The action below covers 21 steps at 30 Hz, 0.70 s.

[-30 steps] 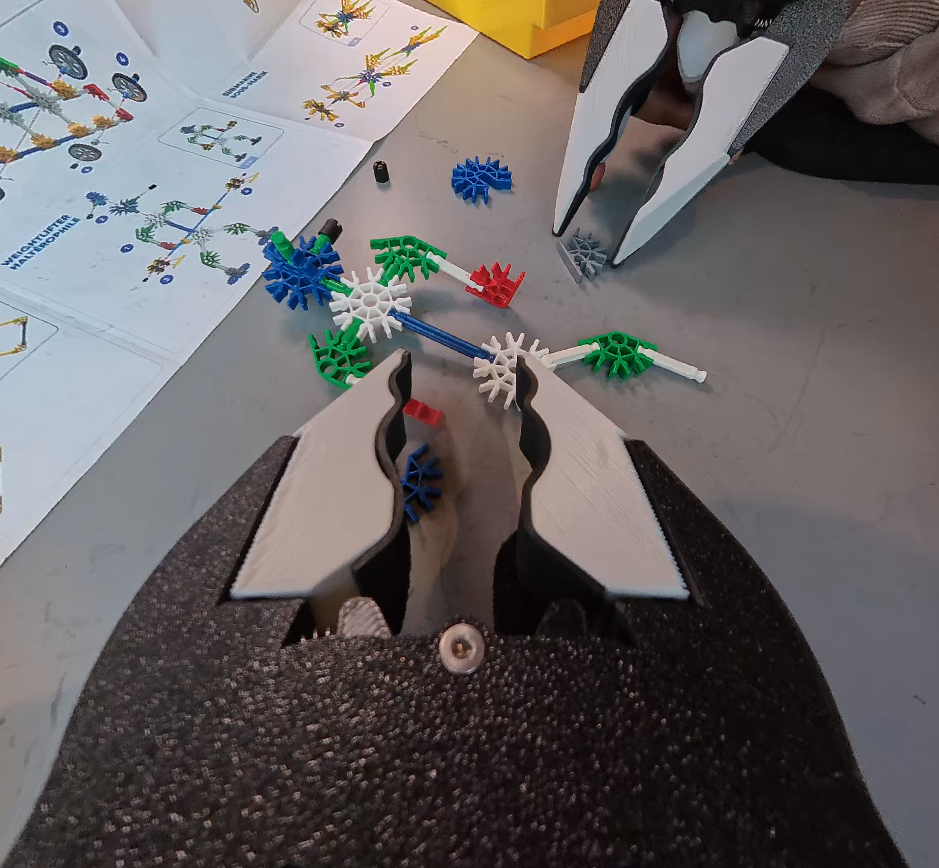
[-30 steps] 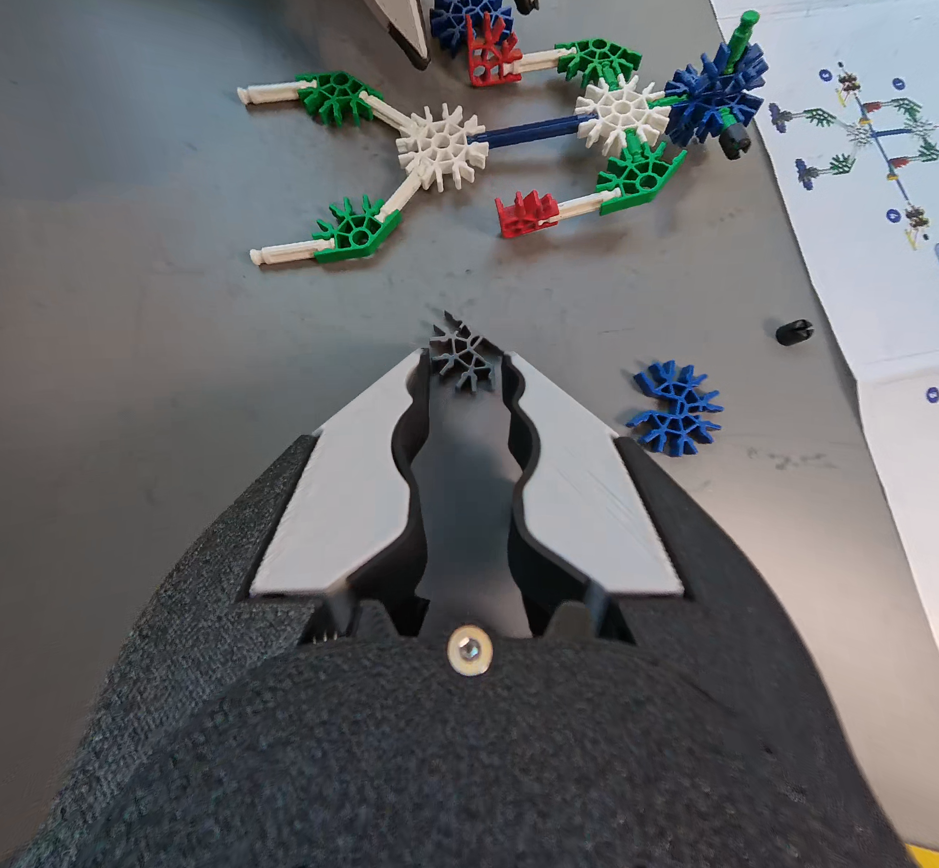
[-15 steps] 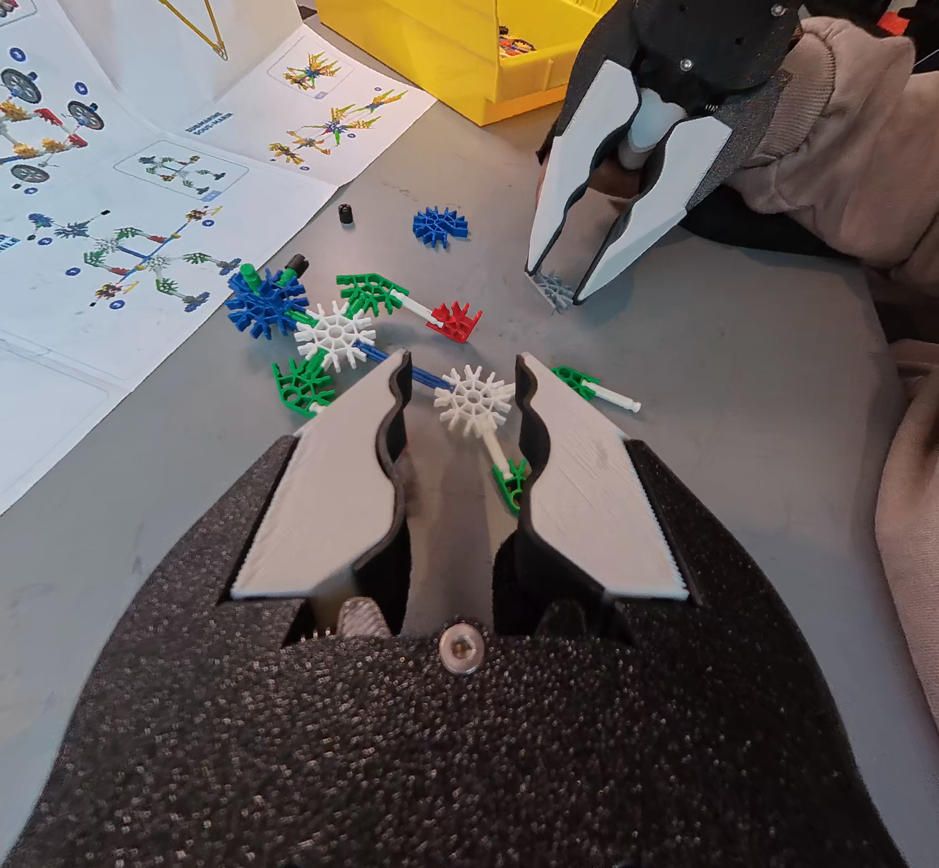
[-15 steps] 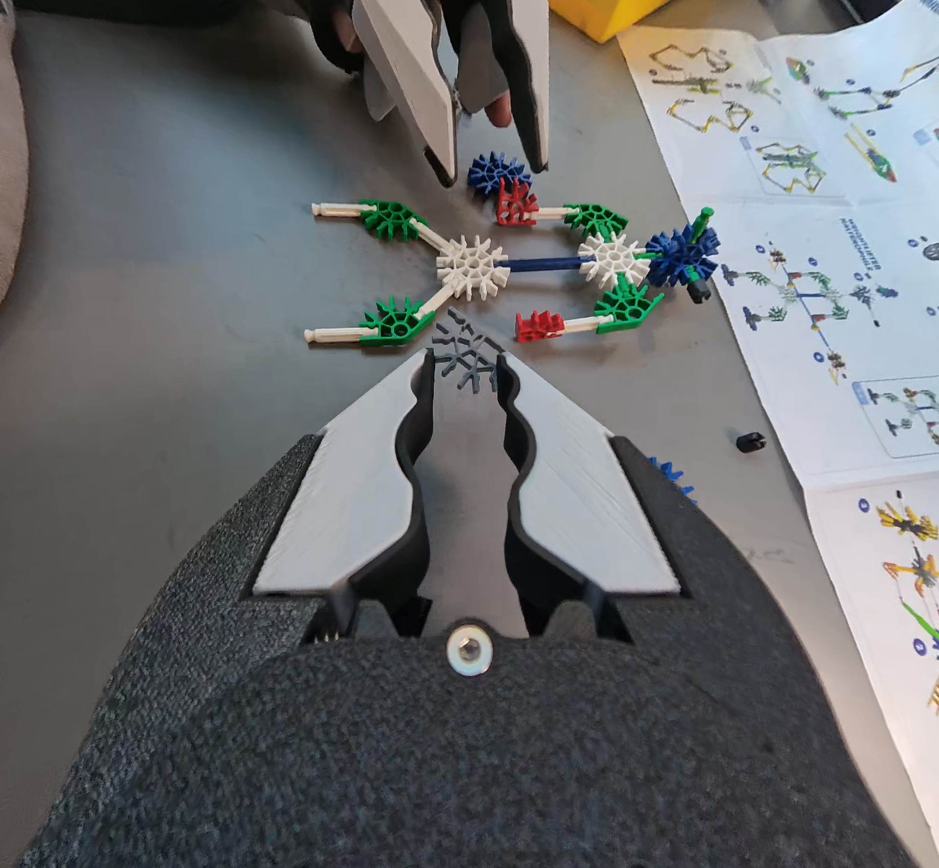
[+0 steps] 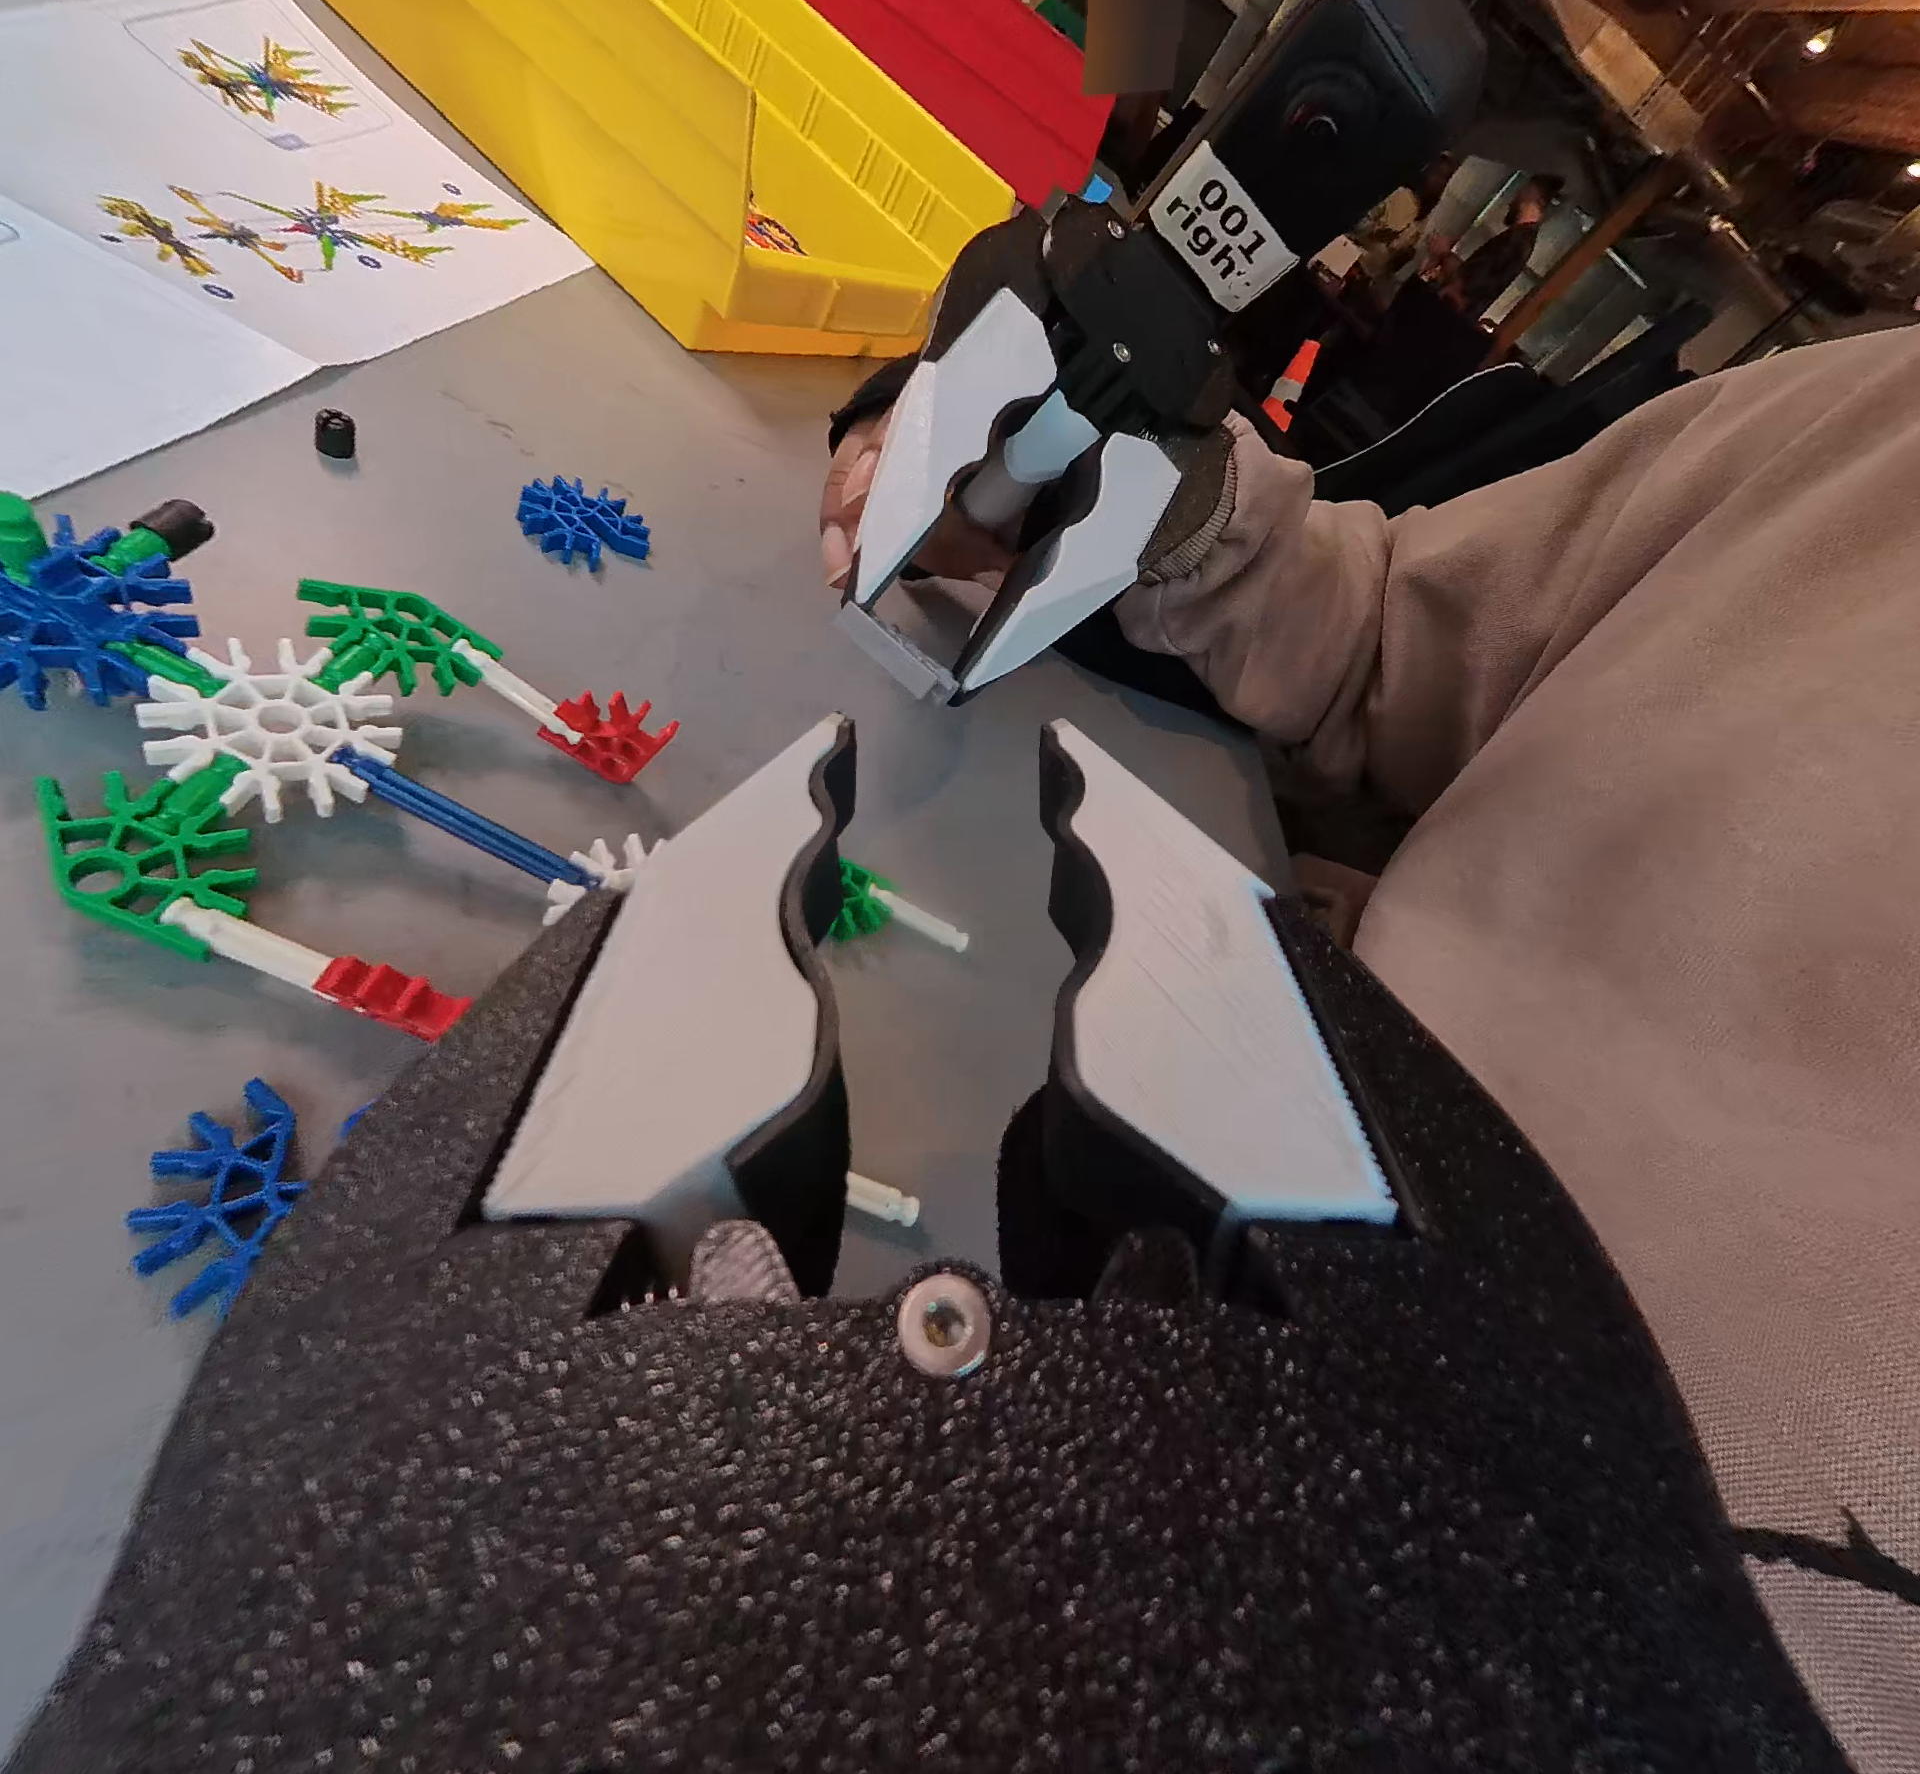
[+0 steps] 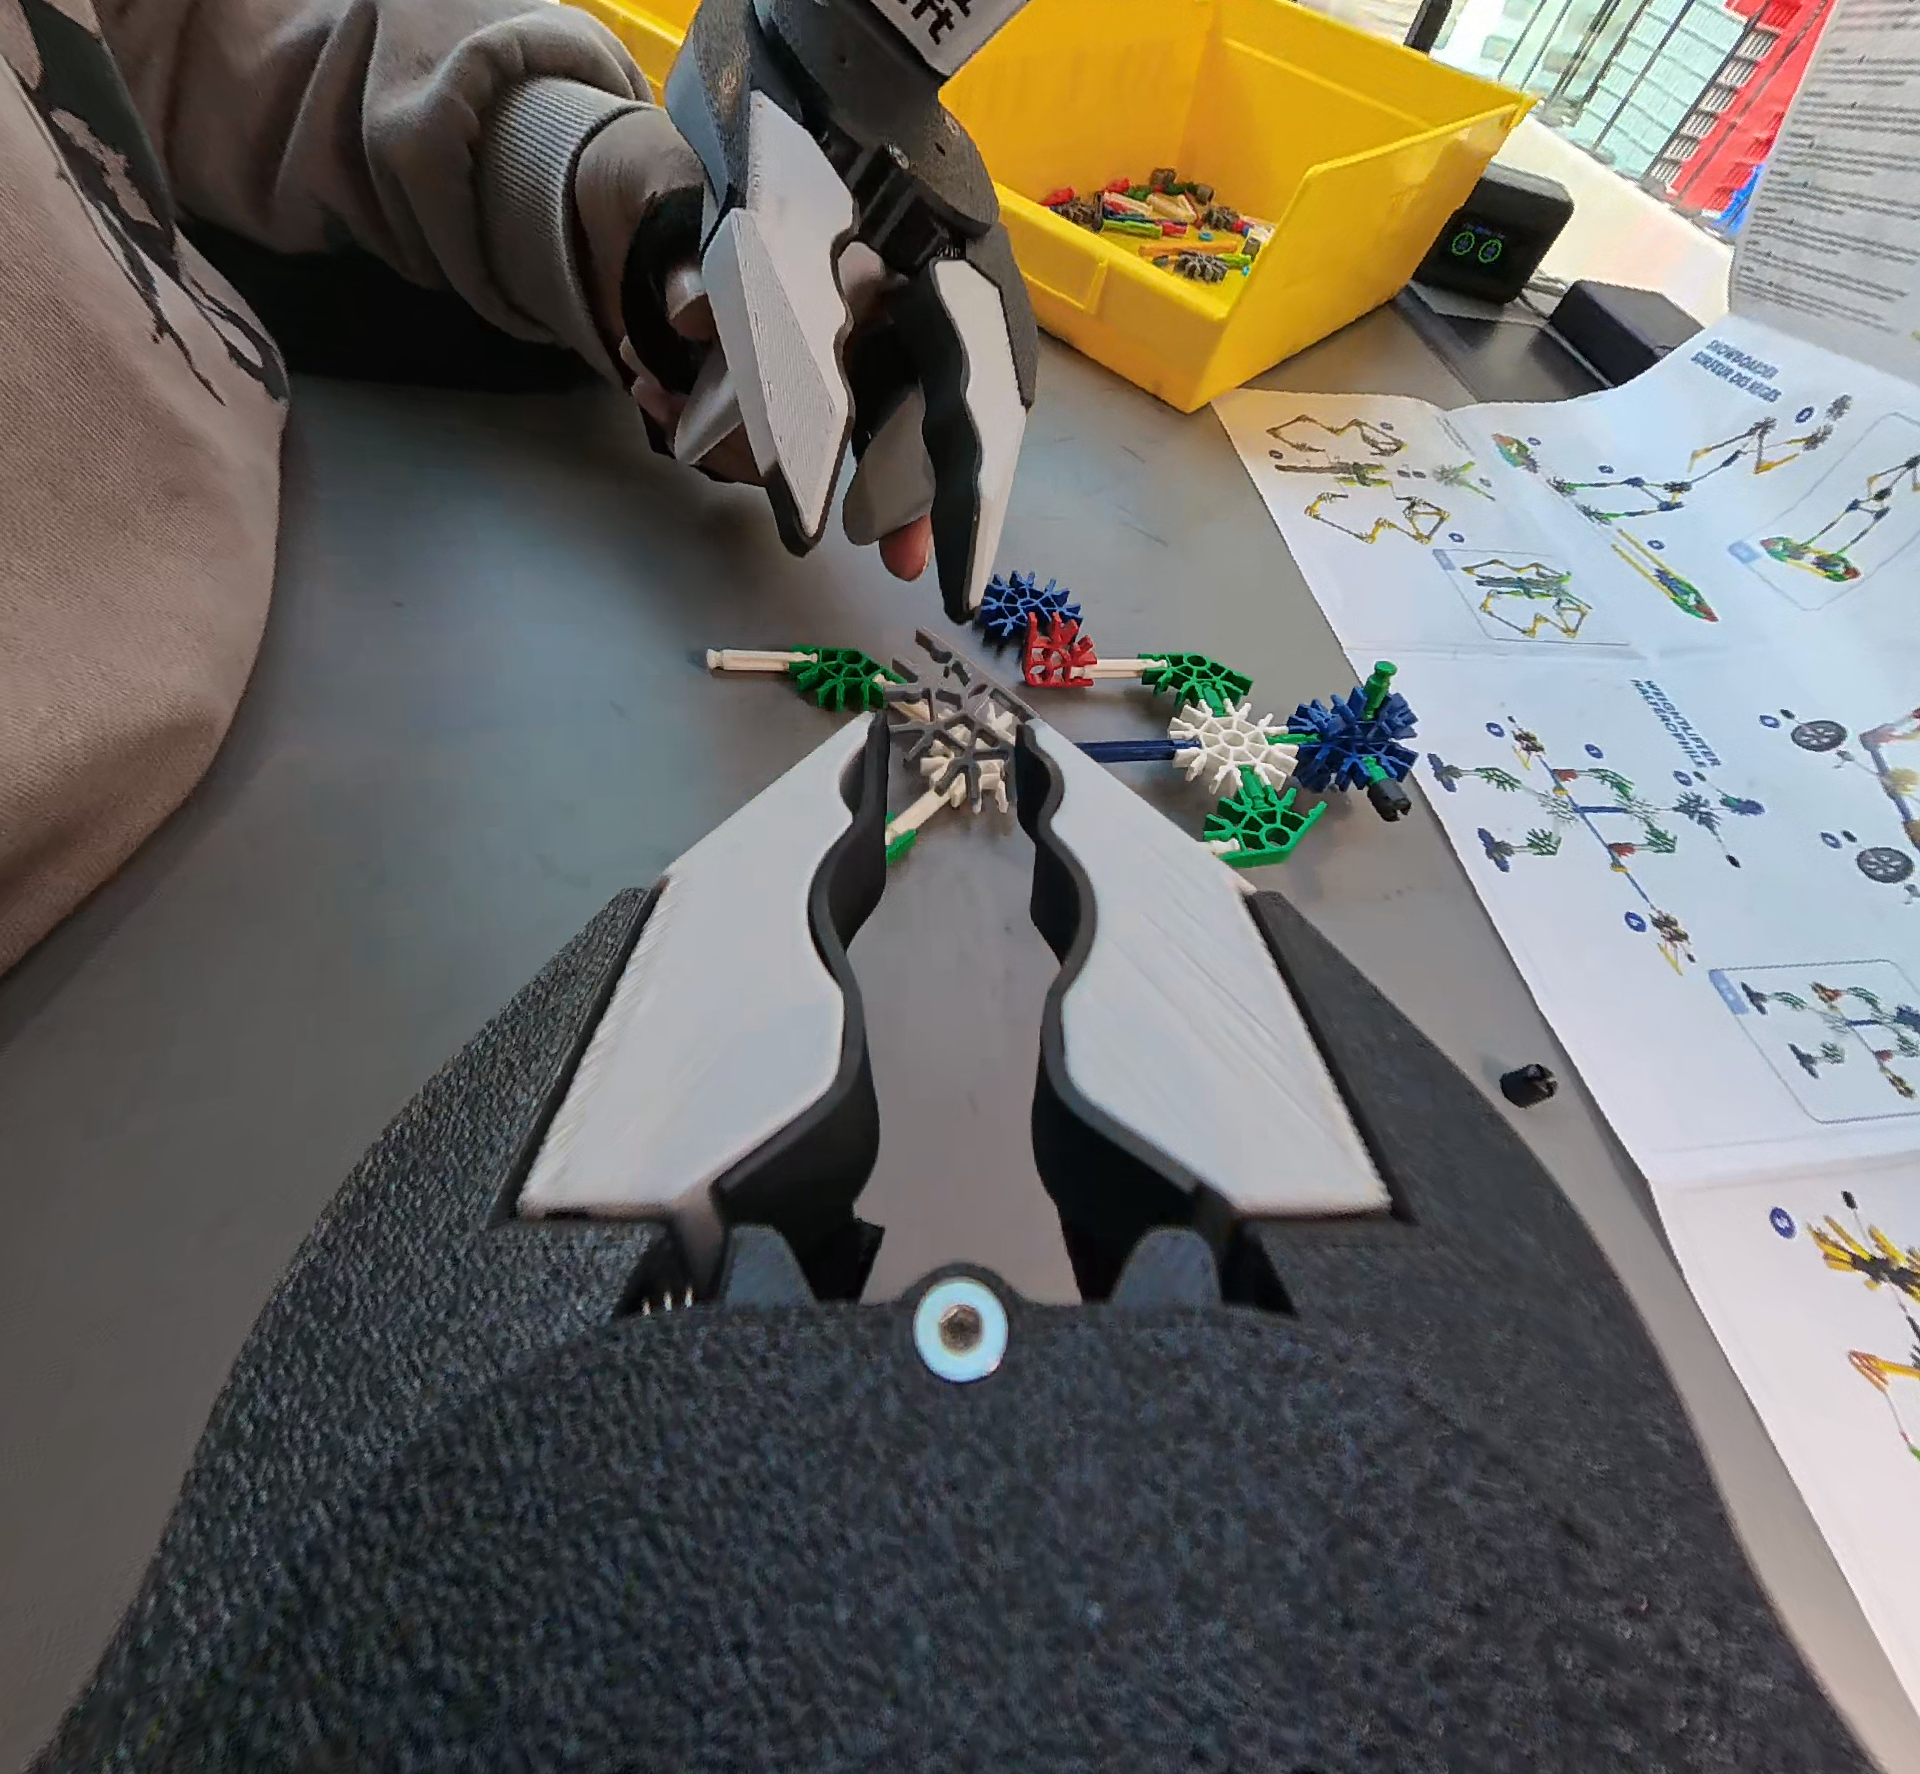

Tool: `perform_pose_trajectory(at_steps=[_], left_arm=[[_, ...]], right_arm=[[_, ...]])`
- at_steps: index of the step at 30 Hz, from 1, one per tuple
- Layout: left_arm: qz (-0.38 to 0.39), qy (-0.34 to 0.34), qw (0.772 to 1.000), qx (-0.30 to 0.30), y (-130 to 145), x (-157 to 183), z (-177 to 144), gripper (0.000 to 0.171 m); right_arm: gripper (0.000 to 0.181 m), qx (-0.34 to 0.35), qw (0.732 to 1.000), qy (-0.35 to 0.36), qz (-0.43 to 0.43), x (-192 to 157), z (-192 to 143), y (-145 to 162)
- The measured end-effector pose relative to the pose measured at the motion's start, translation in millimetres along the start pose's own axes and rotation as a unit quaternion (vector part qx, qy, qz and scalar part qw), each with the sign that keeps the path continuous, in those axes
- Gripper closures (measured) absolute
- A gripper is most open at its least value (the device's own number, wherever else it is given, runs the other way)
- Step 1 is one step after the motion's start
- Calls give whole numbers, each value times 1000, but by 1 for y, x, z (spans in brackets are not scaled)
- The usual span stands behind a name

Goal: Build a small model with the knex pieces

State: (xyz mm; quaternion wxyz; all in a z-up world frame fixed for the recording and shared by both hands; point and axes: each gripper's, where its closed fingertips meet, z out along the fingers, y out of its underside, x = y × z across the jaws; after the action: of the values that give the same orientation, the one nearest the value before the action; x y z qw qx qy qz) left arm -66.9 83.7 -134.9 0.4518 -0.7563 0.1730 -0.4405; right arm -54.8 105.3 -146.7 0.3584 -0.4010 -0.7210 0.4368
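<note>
One grey connector (image 6: 951, 737) between right fingers (image 6: 779, 893)

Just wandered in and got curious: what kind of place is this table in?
Probably a workbench in an open workshop or office, used for building a construction toy: yellow parts bins at the back of a grey table, a printed instruction sheet, and a half-built plastic model.

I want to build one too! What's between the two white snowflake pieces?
A blue rod joins them, with one end plugged into each. The left wrist view shows it best.
</note>
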Motion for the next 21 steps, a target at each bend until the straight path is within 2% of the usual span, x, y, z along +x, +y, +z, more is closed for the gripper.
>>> perform_pose_trajectory(at_steps=[8,17,21], left_arm=[[-6,-6,1000,-24,11,1,10,143],[-2,-3,999,-38,17,1,12,164],[15,-27,998,-47,20,-6,10,171]], right_arm=[[158,8,1000,-15,-9,-12,9,-6],[159,13,1000,-7,-12,-12,11,-9],[159,1,1000,1,-10,-6,8,-3]])
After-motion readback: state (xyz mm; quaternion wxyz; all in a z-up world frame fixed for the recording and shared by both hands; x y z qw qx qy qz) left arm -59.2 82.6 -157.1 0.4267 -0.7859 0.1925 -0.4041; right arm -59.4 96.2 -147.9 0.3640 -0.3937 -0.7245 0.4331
